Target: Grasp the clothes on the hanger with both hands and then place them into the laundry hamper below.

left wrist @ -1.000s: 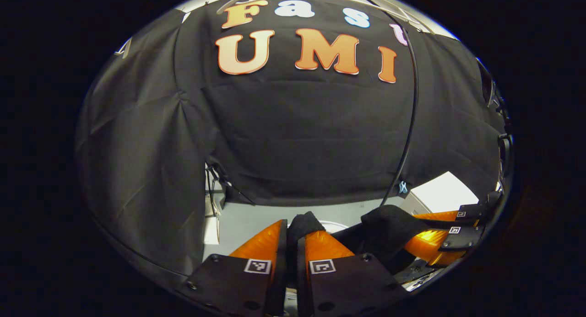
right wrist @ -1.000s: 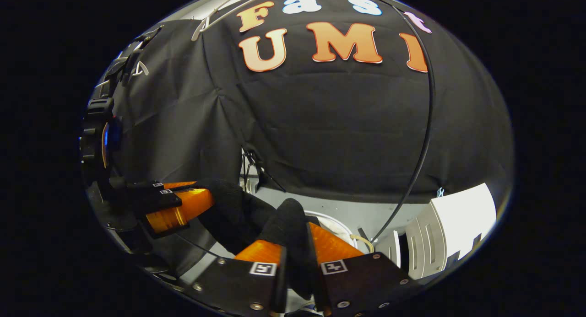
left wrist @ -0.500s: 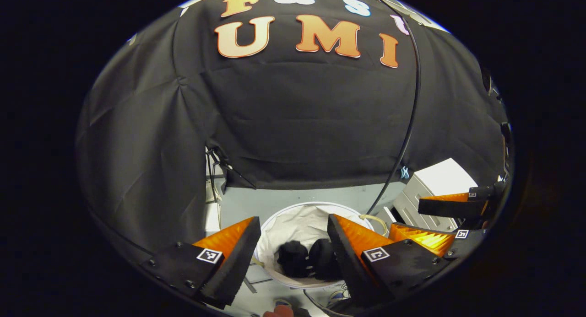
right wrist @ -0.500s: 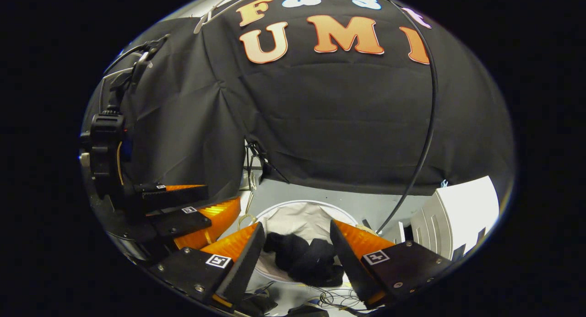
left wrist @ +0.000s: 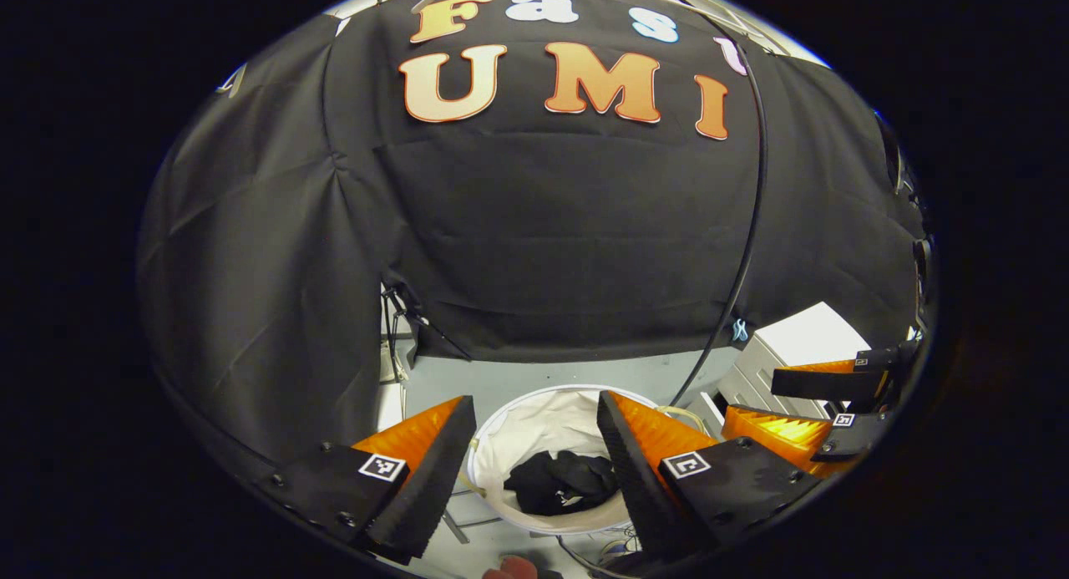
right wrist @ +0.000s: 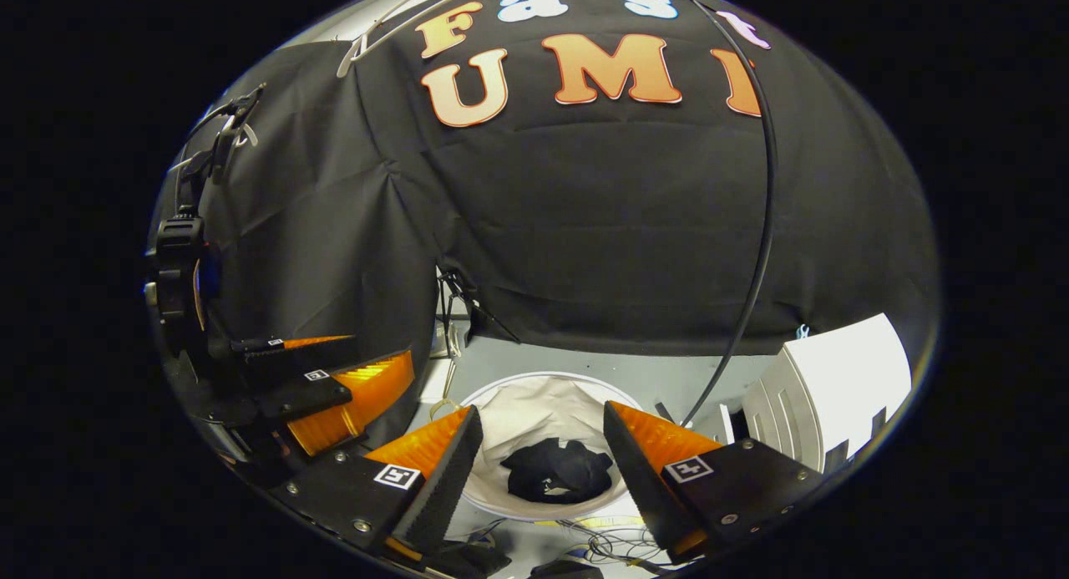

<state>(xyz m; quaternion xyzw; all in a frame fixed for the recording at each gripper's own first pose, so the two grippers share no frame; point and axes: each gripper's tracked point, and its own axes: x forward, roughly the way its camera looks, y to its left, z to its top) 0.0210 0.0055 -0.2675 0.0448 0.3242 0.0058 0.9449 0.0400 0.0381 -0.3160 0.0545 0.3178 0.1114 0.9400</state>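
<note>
Left gripper (left wrist: 534,445) and right gripper (right wrist: 539,454) both hang with fingers spread wide and empty above the white hamper (left wrist: 509,412). Black clothes (right wrist: 555,472) lie crumpled inside it. Hamper stands on grey floor (left wrist: 534,374); cables (right wrist: 605,545) lie beside.

Black clothes (left wrist: 561,482) lie crumpled in a white hamper (left wrist: 518,429) on pale grey floor (left wrist: 534,374) — both tongs (left wrist: 534,462) (right wrist: 534,466) are orange with black pads, black mounts, and black-and-white square markers.
</note>
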